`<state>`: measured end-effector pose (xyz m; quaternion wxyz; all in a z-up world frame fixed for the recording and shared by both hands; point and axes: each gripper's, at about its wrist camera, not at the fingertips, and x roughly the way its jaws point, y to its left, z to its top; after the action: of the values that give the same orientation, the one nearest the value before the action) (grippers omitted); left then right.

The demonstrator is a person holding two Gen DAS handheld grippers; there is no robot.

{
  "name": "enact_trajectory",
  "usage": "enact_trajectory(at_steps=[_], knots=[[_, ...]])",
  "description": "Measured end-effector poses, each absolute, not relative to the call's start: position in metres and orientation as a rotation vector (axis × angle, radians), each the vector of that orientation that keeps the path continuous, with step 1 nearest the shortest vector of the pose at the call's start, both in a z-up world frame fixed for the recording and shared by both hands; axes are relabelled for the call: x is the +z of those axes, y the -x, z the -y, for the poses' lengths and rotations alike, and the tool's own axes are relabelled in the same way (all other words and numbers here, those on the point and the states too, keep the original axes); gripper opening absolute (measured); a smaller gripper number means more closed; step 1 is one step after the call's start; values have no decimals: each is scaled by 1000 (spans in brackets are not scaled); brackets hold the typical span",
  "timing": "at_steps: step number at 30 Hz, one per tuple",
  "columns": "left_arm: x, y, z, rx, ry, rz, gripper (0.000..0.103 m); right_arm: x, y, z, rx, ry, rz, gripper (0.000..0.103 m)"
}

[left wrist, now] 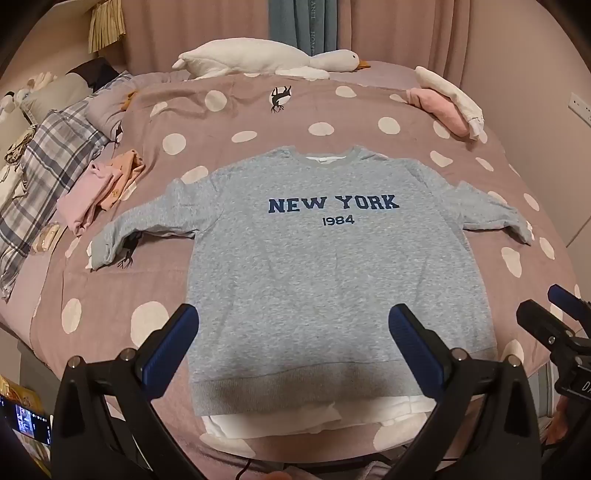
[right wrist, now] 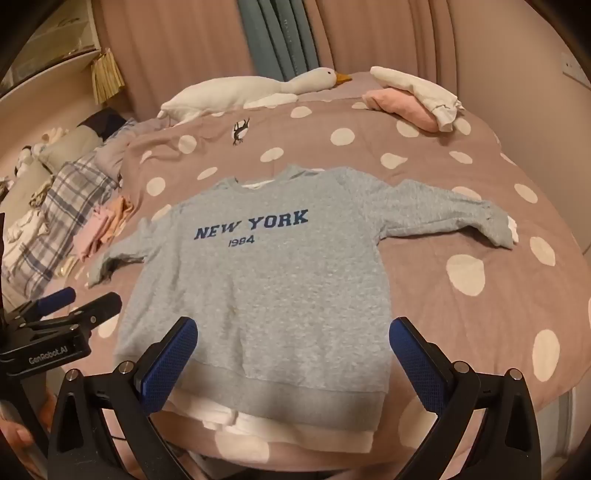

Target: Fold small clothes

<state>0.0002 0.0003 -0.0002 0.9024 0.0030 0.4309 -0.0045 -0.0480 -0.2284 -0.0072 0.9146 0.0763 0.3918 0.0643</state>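
1. My left claw (left wrist: 293, 339) is spread wide, its blue pads (left wrist: 170, 350) at the lower left and lower right of its own view, hovering over the hem of the sweatshirt and pinching nothing.
2. My right claw (right wrist: 293, 350) is spread just as wide, also holding nothing, above the lower part of the same garment. In the left view it shows at the right edge (left wrist: 554, 317); in the right view my left claw shows at the left edge (right wrist: 70, 310).
3. The grey sweatshirt (left wrist: 317, 266) lies flat, front up, in the middle of the frame on the bed, "NEW YORK 1984" facing me, both sleeves stretched out to the sides. A white layer (left wrist: 295, 421) peeks out below its hem.
4. The bedcover (left wrist: 258, 122) is dusty pink with white dots.
5. At the left of the frame lies a small pile of pink and orange clothes (left wrist: 99, 188), beside a plaid blanket (left wrist: 40, 173).
6. At the upper right sit a pink garment (left wrist: 439, 107) and a white one (left wrist: 450, 92), touching.
7. A plush goose (left wrist: 266, 59) lies along the top, in front of the curtains (left wrist: 303, 26).
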Motion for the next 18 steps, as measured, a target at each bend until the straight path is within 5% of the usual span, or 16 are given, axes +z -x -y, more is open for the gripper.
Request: enact_trajectory(at_steps=[18], knots=[[0,-1,4,-22,-7,-890,103,-5,48,228,134,-161,-804,103]])
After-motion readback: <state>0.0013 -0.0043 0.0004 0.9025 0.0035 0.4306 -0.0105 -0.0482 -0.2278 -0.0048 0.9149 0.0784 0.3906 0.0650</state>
